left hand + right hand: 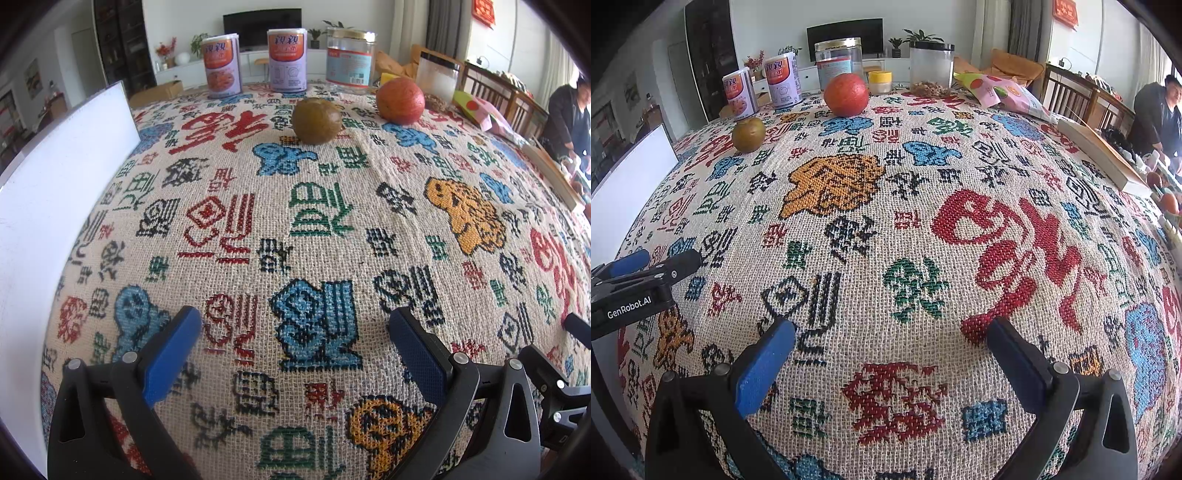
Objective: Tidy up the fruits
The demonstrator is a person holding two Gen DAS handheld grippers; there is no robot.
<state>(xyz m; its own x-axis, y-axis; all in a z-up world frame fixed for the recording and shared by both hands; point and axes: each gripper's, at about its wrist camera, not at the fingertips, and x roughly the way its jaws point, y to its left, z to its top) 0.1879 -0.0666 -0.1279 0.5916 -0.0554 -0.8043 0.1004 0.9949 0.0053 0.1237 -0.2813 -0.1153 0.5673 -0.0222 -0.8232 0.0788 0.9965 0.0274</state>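
Note:
A brownish-green round fruit (317, 120) and an orange-red round fruit (400, 100) sit on the patterned tablecloth (314, 221) at the far side. They also show in the right wrist view, the green fruit (748, 134) at far left and the orange-red fruit (846, 95) further back. My left gripper (295, 325) is open and empty, low over the cloth, well short of the fruits. My right gripper (892, 332) is open and empty over the cloth. The left gripper's fingers (631, 263) show at the left edge of the right wrist view.
Two printed cans (221, 66), a clear jar with a gold lid (350, 59) and a black-lidded jar (437, 79) stand along the far edge. A white board (55, 192) stands at the left. A snack bag (1008, 96) and a person (1160, 114) are at the right.

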